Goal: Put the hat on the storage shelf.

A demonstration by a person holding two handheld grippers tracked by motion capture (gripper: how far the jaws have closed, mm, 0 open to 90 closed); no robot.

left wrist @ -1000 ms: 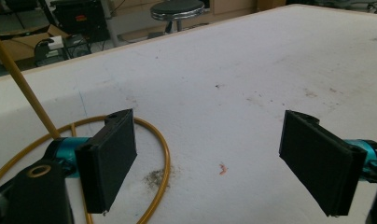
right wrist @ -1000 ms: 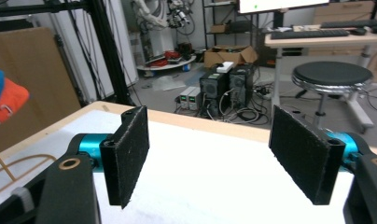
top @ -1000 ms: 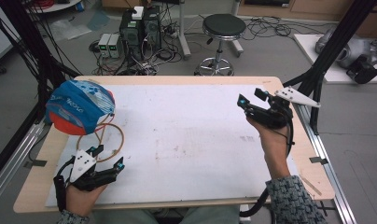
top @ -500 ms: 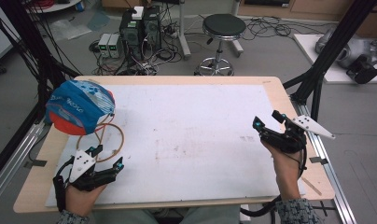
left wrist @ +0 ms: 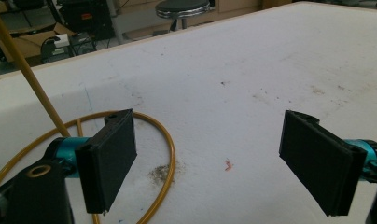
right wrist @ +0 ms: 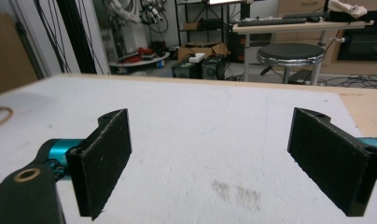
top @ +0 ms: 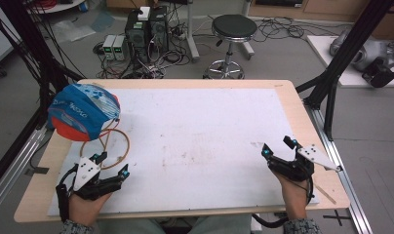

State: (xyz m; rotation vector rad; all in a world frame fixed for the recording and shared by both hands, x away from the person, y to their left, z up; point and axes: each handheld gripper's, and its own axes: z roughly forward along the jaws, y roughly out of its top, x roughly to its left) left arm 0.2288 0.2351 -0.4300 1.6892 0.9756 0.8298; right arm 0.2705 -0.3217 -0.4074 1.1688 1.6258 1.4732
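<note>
One blue and orange cap is seen on the tabletop at about nine o'clock, lying at the left edge of the white sheet. One thin tan cord loop trails from under it toward six o'clock and lies flat on the sheet.

Two claws are counted. The left claw is held at about seven o'clock, released, with nothing between its jaws; in the left gripper view, the cord loop is seen passing behind the left jaw, just beside it, and contact cannot be told. The right claw is held at about four o'clock, well apart from the cap; its jaws have just been opening and stand wide, with only bare sheet between them.

Between the two claws the sheet carries faint stains. Beyond the tabletop at twelve o'clock, one round black stool and two computer towers stand on the floor among cables. Nothing stands between the left claw and the cap except the cord.
</note>
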